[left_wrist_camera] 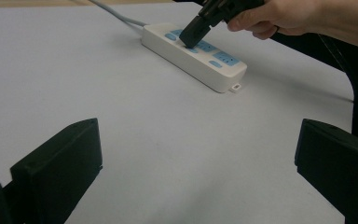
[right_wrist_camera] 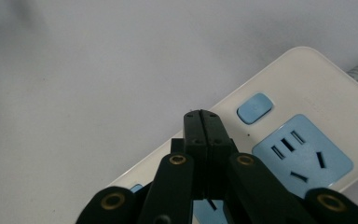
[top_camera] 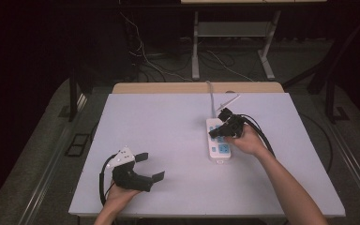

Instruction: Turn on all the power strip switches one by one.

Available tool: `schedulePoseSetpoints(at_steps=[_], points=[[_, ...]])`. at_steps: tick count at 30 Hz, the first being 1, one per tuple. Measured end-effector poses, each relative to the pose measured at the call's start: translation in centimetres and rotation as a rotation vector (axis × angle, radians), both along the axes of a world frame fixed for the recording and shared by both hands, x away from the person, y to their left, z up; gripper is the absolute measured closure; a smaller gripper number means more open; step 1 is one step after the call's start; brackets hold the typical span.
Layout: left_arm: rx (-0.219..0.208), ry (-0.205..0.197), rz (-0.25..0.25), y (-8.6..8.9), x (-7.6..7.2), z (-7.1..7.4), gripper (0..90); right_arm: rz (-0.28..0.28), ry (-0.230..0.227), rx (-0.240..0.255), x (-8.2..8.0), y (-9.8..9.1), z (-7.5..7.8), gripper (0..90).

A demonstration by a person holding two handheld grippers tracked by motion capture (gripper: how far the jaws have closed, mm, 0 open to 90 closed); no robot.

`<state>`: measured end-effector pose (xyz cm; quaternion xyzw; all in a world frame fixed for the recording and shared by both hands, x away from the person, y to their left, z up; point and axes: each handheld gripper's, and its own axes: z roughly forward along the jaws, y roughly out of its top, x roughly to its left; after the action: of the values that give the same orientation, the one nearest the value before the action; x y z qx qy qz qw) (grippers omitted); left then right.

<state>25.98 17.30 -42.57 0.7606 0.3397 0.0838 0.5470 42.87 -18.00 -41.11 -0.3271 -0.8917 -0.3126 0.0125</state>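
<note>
The right tongs [top_camera: 217,129] were pressed fully together, gripping nothing, tips down on the white power strip [top_camera: 219,149] toward the counter's [top_camera: 159,122] far right. The left tongs [top_camera: 150,166] gaped wide and empty near the near-left corner.

A pale grey worktop [top_camera: 168,140] with a wooden strip [top_camera: 197,87] along its far edge stands on a grey floor [top_camera: 42,154]. Beyond it, white metal legs [top_camera: 195,47] of another desk rise among loose cables [top_camera: 145,61]; the room behind is dark
</note>
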Motion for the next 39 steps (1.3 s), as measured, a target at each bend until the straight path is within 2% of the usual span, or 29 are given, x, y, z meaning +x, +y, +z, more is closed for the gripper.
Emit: schedulePoseSetpoints(at_steps=[6, 11, 16, 22, 30, 39], points=[[-0.002, 0.001, 0.004, 0.09, -0.03, 0.00, 0.0, -0.003, -0.002, -0.003, -0.07, 0.03, -0.07, 90.0], [0.002, -0.001, 0.000, 0.03, -0.05, 0.00, 0.0, 0.012, -0.036, -0.032, -0.39, 0.33, -0.04, 90.0], [0.001, 0.001, 0.003, 0.08, -0.02, -0.01, 0.0, 0.003, -0.035, -0.018, -0.44, 0.17, -0.12, 90.0], [-0.002, 0.004, 0.004, 0.13, 0.14, -0.07, 0.0, 0.001, -0.073, -0.016, -0.89, 0.16, -0.18, 90.0], [0.000, 0.003, 0.005, 0.18, 0.12, -0.04, 0.0, -0.006, -0.034, 0.015, -0.65, -0.03, -0.14, 90.0], [-0.001, 0.003, 0.005, 0.20, 0.12, -0.02, 0.0, -0.007, -0.039, 0.028, -0.51, -0.39, 0.74, 90.0]])
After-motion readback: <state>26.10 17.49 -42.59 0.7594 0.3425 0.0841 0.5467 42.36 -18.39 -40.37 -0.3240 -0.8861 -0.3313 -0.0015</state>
